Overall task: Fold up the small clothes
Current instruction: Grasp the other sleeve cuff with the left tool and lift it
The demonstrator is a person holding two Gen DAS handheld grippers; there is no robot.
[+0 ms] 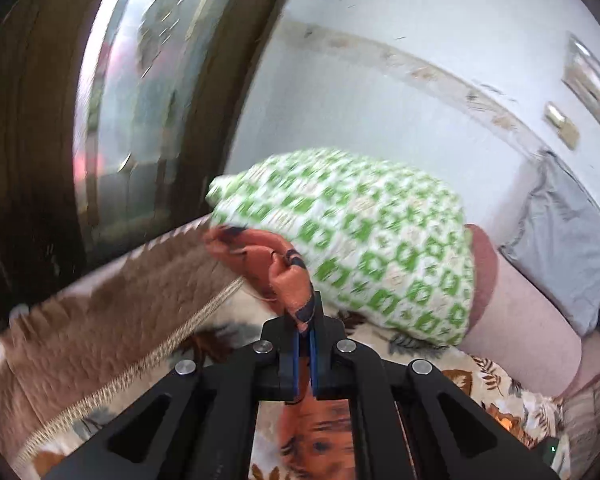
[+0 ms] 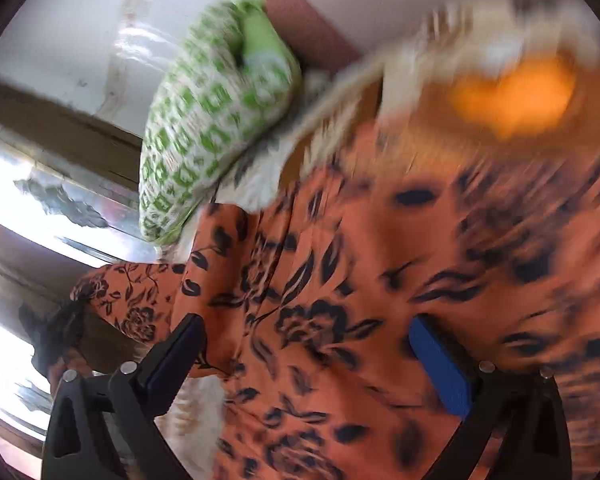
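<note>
The garment is orange cloth with a dark floral print. In the left wrist view my left gripper (image 1: 306, 320) is shut on a bunched edge of the orange garment (image 1: 284, 264), which rises above the fingertips; more of it hangs below the fingers. In the right wrist view my right gripper (image 2: 306, 334) is open, its blue-padded fingers (image 2: 440, 364) spread wide over the orange garment (image 2: 340, 280), which fills the middle and right of the frame. The cloth lies between the fingers but is not pinched. Both views are blurred by motion.
A green-and-white patterned pillow (image 1: 360, 240) lies on the bed just beyond the garment; it also shows in the right wrist view (image 2: 212, 120). A floral bedsheet (image 1: 500, 392) and brown blanket (image 1: 100, 320) cover the bed. A window (image 1: 140, 100) and white wall stand behind.
</note>
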